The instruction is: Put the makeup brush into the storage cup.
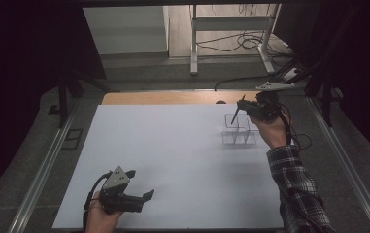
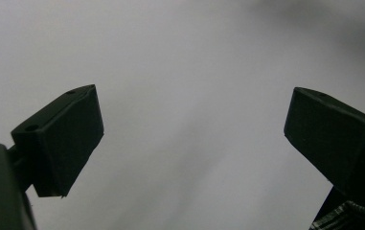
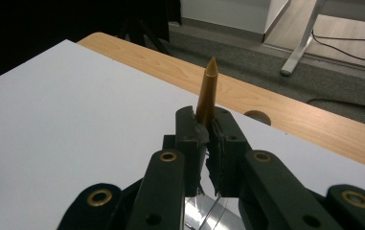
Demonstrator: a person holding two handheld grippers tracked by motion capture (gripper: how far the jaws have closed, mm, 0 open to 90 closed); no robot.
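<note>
We see a slim amber pen point(image 3: 207, 91) pinched upright at frame centre; a clear compartmented organiser point(image 1: 238, 131) sits right of centre.

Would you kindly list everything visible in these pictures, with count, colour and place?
White board: one, covering the table.
Wooden tabletop: one, tan, showing beyond the board's far edge.
Clear organiser: one, transparent, compartments, far right of the board.
Pencil: one, tan, clamped in the right tool.
Metal stand: one, white, on the floor behind.
Cables: dark, on the floor.
Left tool: black, open, near edge.
Right tool: black, above the organiser.
</note>
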